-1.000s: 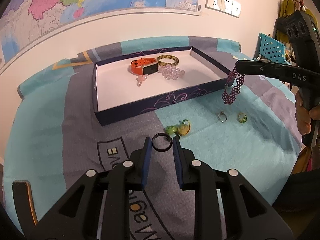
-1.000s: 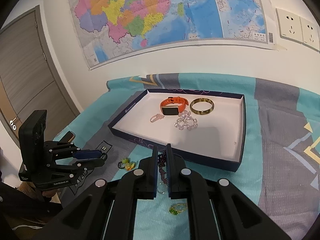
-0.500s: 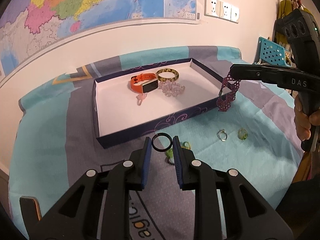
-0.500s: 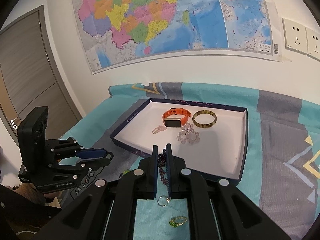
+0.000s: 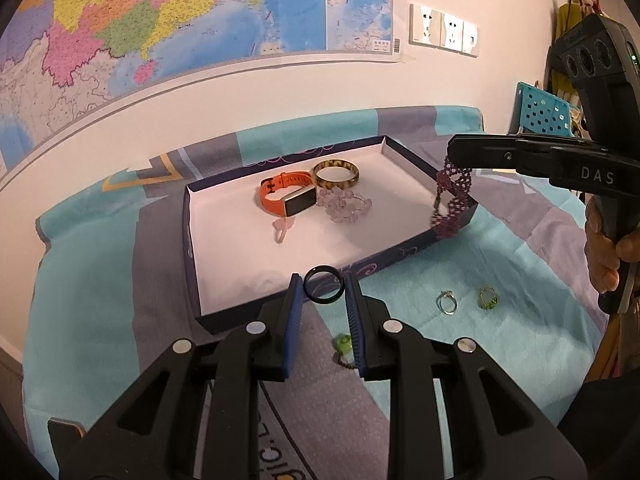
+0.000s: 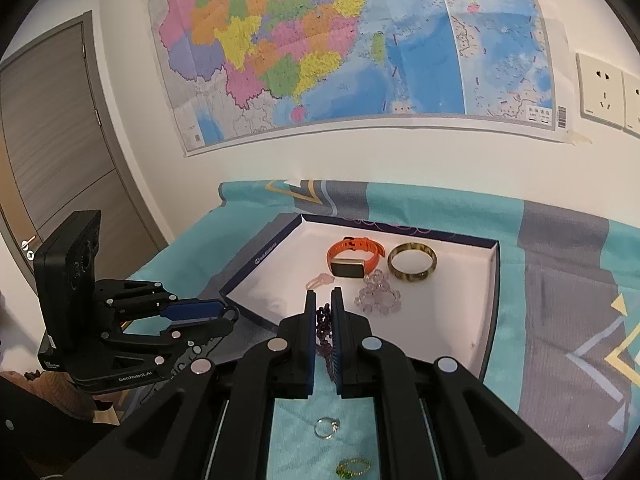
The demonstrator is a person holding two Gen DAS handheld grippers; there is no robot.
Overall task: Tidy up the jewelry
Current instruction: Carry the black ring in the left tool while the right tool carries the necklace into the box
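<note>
A dark blue tray (image 5: 191, 240) with a white floor holds an orange smartwatch (image 5: 286, 197), a gold bangle (image 5: 335, 173), a clear bead bracelet (image 5: 345, 203) and a pink charm (image 5: 282, 230). My left gripper (image 5: 323, 292) is shut on a black ring (image 5: 324, 289), held above the tray's near wall. My right gripper (image 6: 324, 304) is shut on a purple beaded bracelet (image 5: 450, 204) that hangs over the tray's right corner. It also shows in the right wrist view (image 6: 325, 330). A silver ring (image 5: 446, 303), a green ring (image 5: 488, 298) and a green charm (image 5: 344, 344) lie on the cloth.
The table wears a teal and grey patterned cloth (image 5: 100, 280). A map (image 6: 320, 48) and wall sockets (image 5: 442, 32) are on the wall behind. A door (image 6: 52, 152) stands at the left in the right wrist view. A blue perforated basket (image 5: 544, 110) sits at the far right.
Both grippers have risen and moved toward the tray. The black ring now sits over the tray's near wall, and the purple bracelet now hangs over its right corner.
</note>
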